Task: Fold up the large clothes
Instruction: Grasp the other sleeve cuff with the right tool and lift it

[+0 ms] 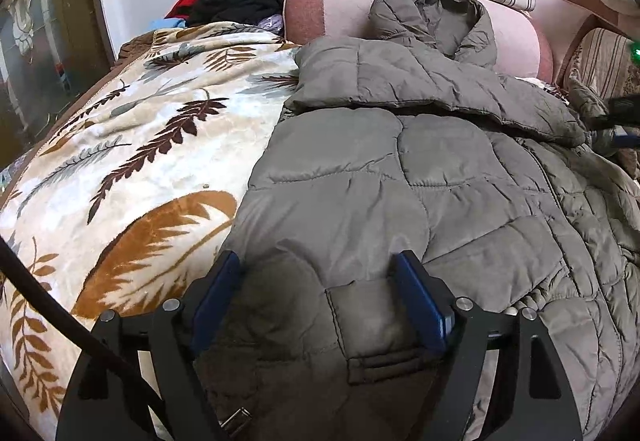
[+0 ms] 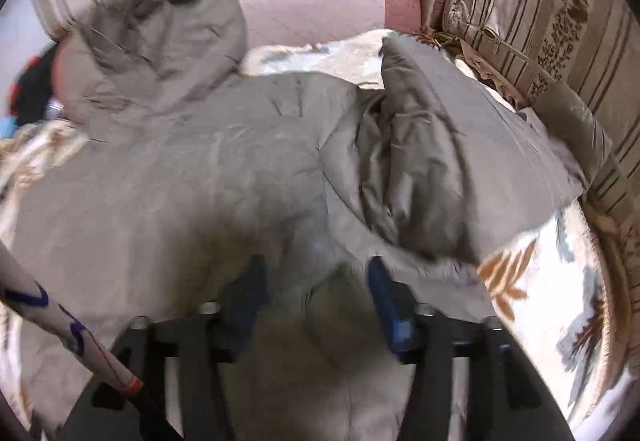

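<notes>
Blurred grey quilted jacket [image 2: 224,169] on leaf-print blanket [image 2: 532,281], right hand-held gripper [image 2: 316,281] jaws apart over it

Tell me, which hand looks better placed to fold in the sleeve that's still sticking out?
Probably the right. Its hand-held gripper hangs open beside the outstretched sleeve; the left one sits open over the jacket hem, by the already folded side.

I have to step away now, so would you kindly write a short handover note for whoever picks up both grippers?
Left gripper: open, low over the jacket's hem by the pocket; nothing gripped.
Right gripper: open over the jacket's other side; that view is blurred, no grip evident.
Jacket: flat on the blanket, hood up against the pink bolster.
Done: one sleeve folded across the chest.
Left: the other sleeve lies out to the side; fold it in, then fold the body.
</notes>
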The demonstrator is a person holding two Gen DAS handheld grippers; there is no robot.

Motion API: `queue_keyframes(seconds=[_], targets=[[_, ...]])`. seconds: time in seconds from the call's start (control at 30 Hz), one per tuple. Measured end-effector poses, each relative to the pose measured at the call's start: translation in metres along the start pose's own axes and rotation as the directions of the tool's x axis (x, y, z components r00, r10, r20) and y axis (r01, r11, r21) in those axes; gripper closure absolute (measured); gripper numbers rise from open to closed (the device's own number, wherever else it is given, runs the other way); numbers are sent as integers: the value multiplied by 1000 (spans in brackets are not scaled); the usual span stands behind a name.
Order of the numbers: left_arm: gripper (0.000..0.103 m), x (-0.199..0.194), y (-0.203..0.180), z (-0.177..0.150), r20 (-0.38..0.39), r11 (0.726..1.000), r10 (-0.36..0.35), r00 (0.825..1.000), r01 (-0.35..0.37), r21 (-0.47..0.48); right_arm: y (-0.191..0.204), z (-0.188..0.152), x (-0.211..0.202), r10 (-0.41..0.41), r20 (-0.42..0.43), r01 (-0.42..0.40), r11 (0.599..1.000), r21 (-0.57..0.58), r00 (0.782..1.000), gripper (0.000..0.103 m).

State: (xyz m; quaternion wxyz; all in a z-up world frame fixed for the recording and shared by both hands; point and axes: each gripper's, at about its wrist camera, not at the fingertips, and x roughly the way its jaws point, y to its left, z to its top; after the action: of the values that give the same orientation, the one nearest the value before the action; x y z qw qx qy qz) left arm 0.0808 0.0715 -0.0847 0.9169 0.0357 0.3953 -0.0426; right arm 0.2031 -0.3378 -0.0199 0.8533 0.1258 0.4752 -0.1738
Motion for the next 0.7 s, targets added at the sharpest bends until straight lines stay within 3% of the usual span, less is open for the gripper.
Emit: queue_keyframes(seconds=[0.13,0.23,0.43,0.6,0.7], targets=[[24,-5,-1,-1,9,1000,11,1000,-11,5,-49,-14,-32,-38,70,38,999,-9,997,32],[24,-17,-5,0,-2,999,41,999,-41,11,-108,-17,-42,-157,105,155,988,24,982,31],[24,-56,-22,0,-43,1000,-15,999,15,-6,-237,-2,-24,-345,71,326,925,198,936,31],[24,-67,-46,0,-95,999,-38,995,38,2,-293,28,9,-341,31,319,905,281,940,31],[24,-67,-63,2,-94,999,8,996,-4,50,-304,51,29,-326,25,306,908,287,945,31]])
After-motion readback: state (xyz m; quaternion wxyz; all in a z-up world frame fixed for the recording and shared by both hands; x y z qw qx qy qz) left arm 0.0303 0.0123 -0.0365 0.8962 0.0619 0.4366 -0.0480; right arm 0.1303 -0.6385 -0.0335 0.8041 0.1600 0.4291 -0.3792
